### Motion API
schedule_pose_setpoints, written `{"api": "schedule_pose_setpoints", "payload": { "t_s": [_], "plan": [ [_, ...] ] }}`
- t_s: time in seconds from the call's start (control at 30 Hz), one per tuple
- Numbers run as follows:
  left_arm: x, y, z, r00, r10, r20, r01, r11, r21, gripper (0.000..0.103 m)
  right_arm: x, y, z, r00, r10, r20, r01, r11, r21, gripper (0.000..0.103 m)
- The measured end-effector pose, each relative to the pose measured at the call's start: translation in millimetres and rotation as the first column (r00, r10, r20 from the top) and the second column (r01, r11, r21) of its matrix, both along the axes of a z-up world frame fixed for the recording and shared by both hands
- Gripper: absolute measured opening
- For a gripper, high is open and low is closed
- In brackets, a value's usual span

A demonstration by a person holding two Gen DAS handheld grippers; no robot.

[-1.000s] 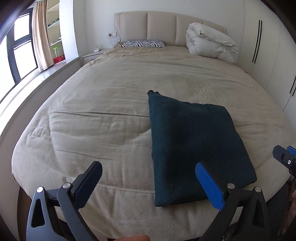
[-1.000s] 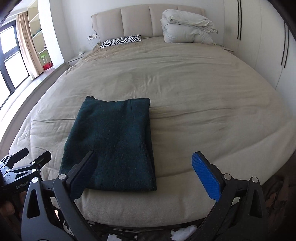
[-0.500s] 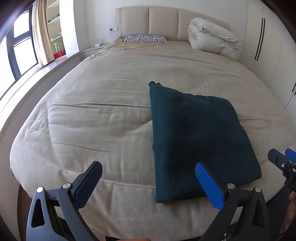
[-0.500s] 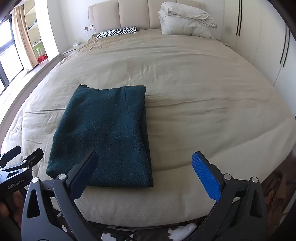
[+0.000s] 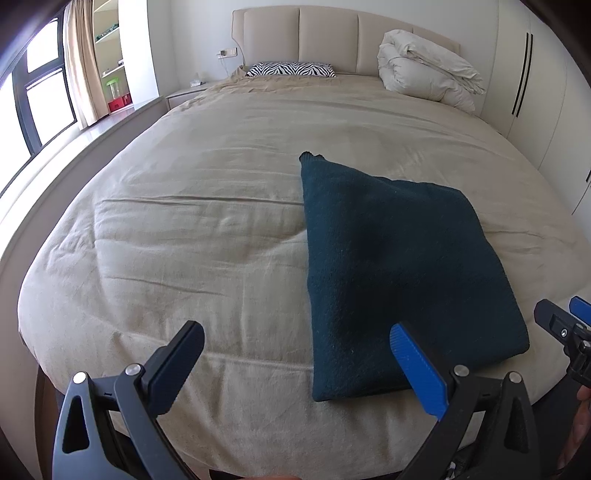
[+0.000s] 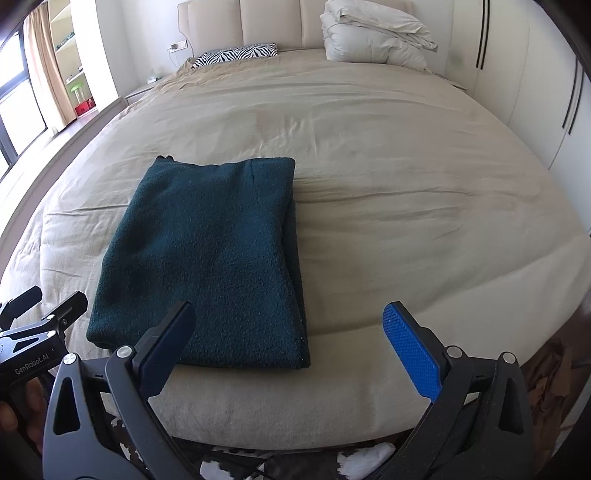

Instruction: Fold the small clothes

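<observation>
A: Nearest to us, in the left wrist view, our left gripper (image 5: pixel 295 360) has its fingers wide apart and holds nothing. The dark green garment (image 5: pixel 399 273) lies right of centre, its near edge showing just behind the blue finger (image 5: pixel 417 373).

B: In the right wrist view our right gripper (image 6: pixel 288 345) is spread apart too, and empty. The folded garment (image 6: pixel 210 266) sits left of centre, its near edge behind the black finger (image 6: pixel 162 347); the blue finger is well to its right.

A: We can't tell whether any finger touches the cloth. It lies flat near the foot of the beige bed (image 6: pixel 406 184).

B: Farther up the frame, we see a zebra pillow (image 5: pixel 291 69) and a white duvet (image 5: pixel 424 70) by the headboard (image 5: pixel 332 33).
</observation>
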State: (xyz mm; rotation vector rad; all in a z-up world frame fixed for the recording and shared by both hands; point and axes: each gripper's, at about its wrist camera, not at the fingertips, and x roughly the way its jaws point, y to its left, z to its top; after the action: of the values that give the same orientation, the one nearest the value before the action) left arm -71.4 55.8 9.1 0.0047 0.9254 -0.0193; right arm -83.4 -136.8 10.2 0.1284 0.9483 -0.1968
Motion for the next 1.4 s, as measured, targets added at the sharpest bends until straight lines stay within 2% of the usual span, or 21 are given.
{"api": "schedule_pose_setpoints", "payload": {
  "t_s": [1.4],
  "plan": [
    [-0.3,1.6,-6.0,1.0,0.003,-0.017,-0.003,1.0,-0.012,0.103,0.9,13.2,-9.3,0.999,0.022,-0.03,-0.021,1.0,0.01,0.103]
  ]
}}
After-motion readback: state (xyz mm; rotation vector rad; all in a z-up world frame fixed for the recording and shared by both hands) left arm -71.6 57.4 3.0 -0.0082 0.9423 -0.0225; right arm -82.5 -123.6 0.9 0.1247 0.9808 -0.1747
